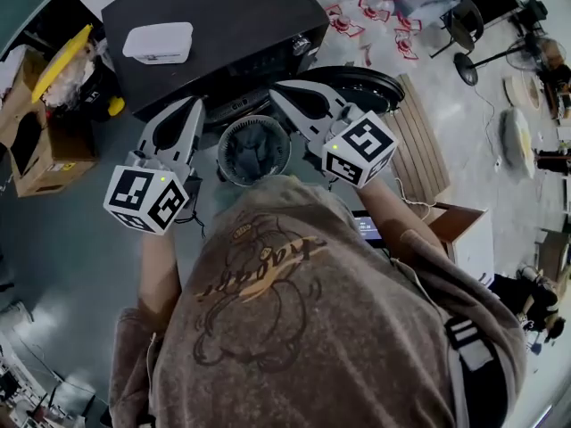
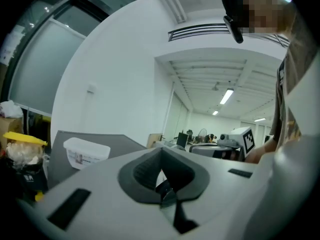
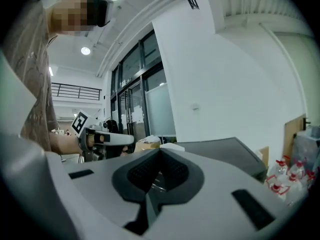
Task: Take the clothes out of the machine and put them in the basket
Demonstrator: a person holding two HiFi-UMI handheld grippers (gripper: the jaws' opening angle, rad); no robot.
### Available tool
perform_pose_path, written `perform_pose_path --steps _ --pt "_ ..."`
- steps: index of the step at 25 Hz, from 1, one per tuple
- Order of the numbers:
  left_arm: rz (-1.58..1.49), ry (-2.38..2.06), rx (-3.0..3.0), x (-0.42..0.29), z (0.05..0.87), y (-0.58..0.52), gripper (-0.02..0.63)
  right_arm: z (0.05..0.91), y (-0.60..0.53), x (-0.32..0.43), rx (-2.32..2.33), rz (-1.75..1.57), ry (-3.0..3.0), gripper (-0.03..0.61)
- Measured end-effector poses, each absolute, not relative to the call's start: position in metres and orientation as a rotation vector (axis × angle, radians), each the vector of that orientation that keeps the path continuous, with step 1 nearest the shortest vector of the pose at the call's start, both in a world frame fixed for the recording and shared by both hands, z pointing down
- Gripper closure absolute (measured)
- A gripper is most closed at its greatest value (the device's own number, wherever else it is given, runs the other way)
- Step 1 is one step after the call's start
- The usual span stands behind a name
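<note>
Since both pairs of jaws are pressed together on nothing, we hold the left gripper (image 1: 189,107) and right gripper (image 1: 278,94) level above the machine (image 1: 214,25). Its round drum (image 1: 253,150) lies below, between them, about equally near each. We see no clothes or basket.

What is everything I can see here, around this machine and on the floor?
washing machine: one, dark grey, ahead of the person; its round door open at right
drum: one, grey metal, in its front opening
plastic box: one, white, on the machine's top
cardboard boxes: two, brown, floor at left
yellow lid: one, over a clear bag, by those boxes
bottles: several, red-labelled, floor at upper right
fans: two, dark, far right
shirt: one, brown, printed, on the person
left gripper: one, pale grey, jaws shut, empty, before the machine
right gripper: one, pale grey, jaws shut, empty, beside it
</note>
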State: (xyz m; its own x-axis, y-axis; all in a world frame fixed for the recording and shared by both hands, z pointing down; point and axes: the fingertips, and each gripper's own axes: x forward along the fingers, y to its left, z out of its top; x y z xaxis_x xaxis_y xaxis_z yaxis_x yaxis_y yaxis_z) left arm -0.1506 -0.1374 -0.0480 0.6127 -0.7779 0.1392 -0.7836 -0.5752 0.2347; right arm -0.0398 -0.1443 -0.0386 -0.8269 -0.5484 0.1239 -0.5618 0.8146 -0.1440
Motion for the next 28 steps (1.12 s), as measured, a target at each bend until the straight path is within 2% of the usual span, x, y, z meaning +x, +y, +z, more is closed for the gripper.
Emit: perform_pose_path --steps 15,28 --pt "0.041 -1.348 2.559 -0.130 -0.005 -0.158 0.606 -0.001 -0.166 -0.015 0.882 0.229 -2.891 0.581" --pt "0.026 -1.427 2.513 -0.126 -0.005 -0.163 0.606 0.001 -0.178 -0.009 0.823 0.282 -2.903 0.581"
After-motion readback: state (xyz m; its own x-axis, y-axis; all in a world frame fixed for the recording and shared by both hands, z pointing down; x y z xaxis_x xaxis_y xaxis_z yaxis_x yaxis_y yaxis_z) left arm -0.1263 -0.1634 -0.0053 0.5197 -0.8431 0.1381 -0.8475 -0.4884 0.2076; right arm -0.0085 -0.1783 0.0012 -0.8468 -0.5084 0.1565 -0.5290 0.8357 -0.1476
